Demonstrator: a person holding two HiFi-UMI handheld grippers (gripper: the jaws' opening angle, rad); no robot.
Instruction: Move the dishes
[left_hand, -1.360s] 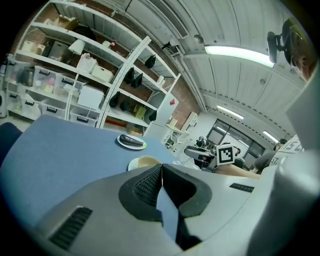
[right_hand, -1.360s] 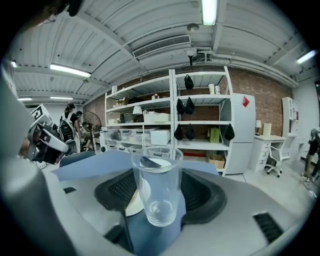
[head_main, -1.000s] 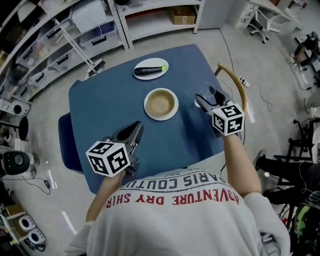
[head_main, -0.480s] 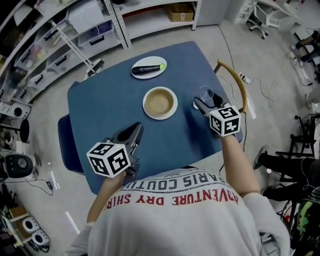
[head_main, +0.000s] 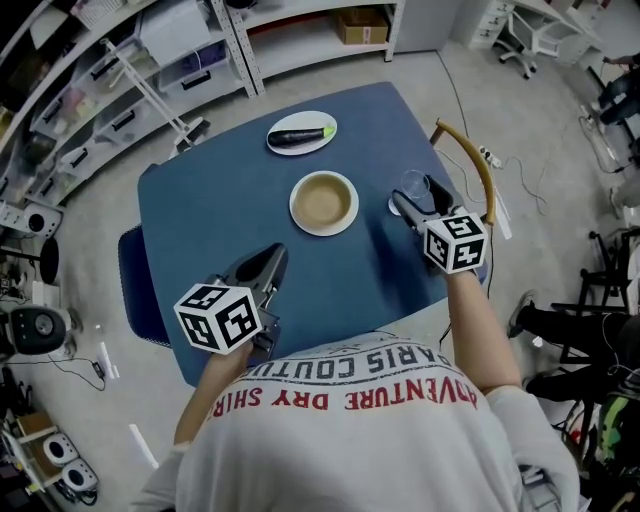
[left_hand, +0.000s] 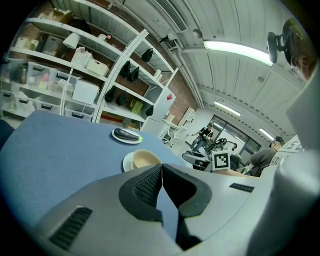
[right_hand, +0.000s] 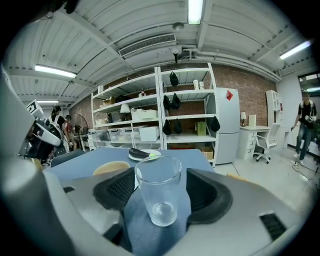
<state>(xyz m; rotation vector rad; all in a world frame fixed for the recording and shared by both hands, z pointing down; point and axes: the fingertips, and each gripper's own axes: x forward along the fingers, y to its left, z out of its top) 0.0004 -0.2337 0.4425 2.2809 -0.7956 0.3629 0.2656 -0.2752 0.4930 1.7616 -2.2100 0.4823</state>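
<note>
A clear empty glass stands upright on the blue table, between the jaws of my right gripper, which is open with a pad on each side of it. From the head view the glass sits near the table's right edge, at the right gripper. At mid-table rests a tan bowl on a white saucer. Beyond it, a white plate carries an eggplant. My left gripper hovers over the near left part, shut and empty.
A wooden-backed chair stands just off the table's right edge, and a blue chair at its left. Metal shelving with boxes runs behind the table. People stand far off in the room.
</note>
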